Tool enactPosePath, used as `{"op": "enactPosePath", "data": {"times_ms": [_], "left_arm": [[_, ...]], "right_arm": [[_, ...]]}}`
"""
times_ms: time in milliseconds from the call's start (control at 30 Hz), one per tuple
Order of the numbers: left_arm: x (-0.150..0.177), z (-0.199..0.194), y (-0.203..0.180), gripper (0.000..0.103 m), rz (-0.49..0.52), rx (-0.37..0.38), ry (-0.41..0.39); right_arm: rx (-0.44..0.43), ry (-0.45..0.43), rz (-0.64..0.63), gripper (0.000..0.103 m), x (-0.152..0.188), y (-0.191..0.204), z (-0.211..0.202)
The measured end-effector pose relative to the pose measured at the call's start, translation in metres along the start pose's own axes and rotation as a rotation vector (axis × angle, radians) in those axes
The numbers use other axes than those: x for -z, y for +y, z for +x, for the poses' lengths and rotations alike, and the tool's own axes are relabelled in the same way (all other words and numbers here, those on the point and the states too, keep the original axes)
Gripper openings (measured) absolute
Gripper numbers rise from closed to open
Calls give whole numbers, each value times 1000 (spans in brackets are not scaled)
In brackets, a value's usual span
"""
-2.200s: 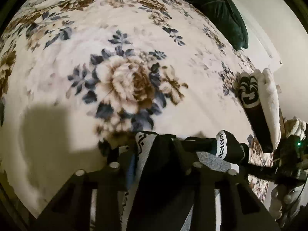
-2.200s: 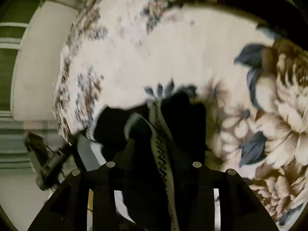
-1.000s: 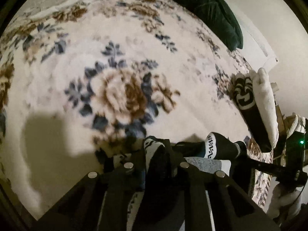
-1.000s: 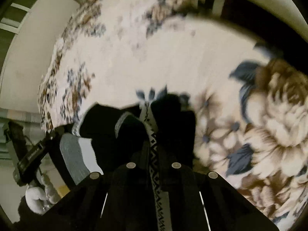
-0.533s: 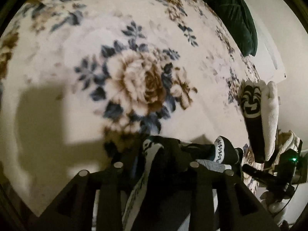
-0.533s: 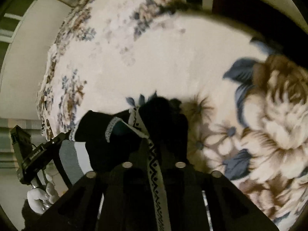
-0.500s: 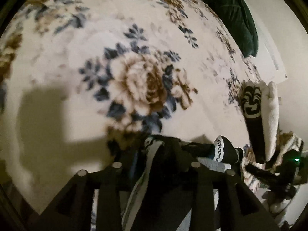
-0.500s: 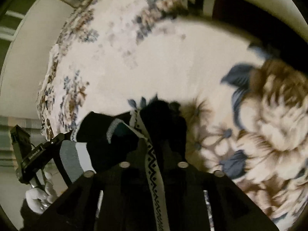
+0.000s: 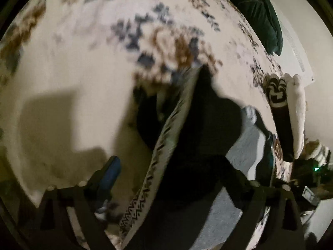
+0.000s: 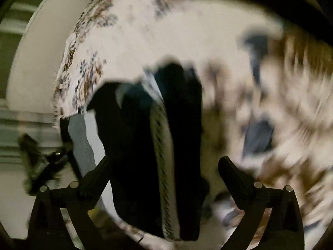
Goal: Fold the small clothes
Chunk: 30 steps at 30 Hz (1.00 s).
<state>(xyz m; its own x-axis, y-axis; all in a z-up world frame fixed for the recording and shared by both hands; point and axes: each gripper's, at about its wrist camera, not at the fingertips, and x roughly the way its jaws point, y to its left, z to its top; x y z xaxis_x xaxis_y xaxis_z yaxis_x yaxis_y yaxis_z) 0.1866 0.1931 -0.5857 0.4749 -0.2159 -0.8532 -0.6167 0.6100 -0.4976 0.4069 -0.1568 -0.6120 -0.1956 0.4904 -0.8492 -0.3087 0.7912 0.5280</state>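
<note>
A small black garment (image 9: 199, 129) with a white zigzag-patterned band lies on the floral blanket (image 9: 72, 62). It also shows in the right wrist view (image 10: 141, 129), with a grey and white panel at its left. My left gripper (image 9: 168, 166) is open, its fingers (image 9: 108, 173) spread either side of the cloth. My right gripper (image 10: 164, 166) is open too, its fingers (image 10: 231, 170) wide apart over the garment. Both views are blurred.
A black sock with a white face print (image 9: 280, 108) and a white fluffy sock (image 9: 297, 112) lie at the right. A dark green cushion (image 9: 256, 10) sits at the far right. The blanket's edge (image 10: 64, 83) and pale floor are at left in the right wrist view.
Both grippers were shut on the black garment and have opened. The garment now lies loose on the blanket, and both cameras are moving.
</note>
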Motion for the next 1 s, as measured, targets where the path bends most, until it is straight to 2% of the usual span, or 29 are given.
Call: {"op": "enactPosePath", "data": {"times_ms": [100, 200, 333, 500, 600, 633, 700, 733, 867, 933, 1000], "left_arm": [[-1, 15, 13, 101, -43, 96, 23], [-5, 26, 20, 103, -55, 167, 51], [-10, 36, 26, 103, -66, 233, 83], [-14, 39, 26, 103, -65, 280, 122], [-12, 35, 37, 103, -89, 405, 142], [-10, 33, 42, 103, -106, 463, 143], [-8, 33, 48, 103, -131, 523, 137], [-6, 34, 48, 103, -130, 524, 138], [-4, 24, 34, 103, -78, 432, 120], [-4, 5, 16, 103, 11, 320, 76], [-3, -13, -1, 103, 98, 191, 32]], "right_arm": [[-93, 62, 33, 102, 9, -21, 29], [-138, 69, 37, 103, 7, -29, 43], [-204, 81, 56, 103, 3, -32, 46], [-270, 93, 85, 103, 2, -32, 51], [-331, 107, 105, 103, 0, -31, 55], [-329, 112, 100, 103, 0, -30, 56], [-316, 121, 83, 103, -2, -26, 60], [-314, 126, 77, 103, -2, -25, 61], [-262, 145, 46, 101, -7, -15, 58], [-149, 86, -1, 101, -10, -1, 38], [6, -44, -121, 101, -13, 26, 2]]}}
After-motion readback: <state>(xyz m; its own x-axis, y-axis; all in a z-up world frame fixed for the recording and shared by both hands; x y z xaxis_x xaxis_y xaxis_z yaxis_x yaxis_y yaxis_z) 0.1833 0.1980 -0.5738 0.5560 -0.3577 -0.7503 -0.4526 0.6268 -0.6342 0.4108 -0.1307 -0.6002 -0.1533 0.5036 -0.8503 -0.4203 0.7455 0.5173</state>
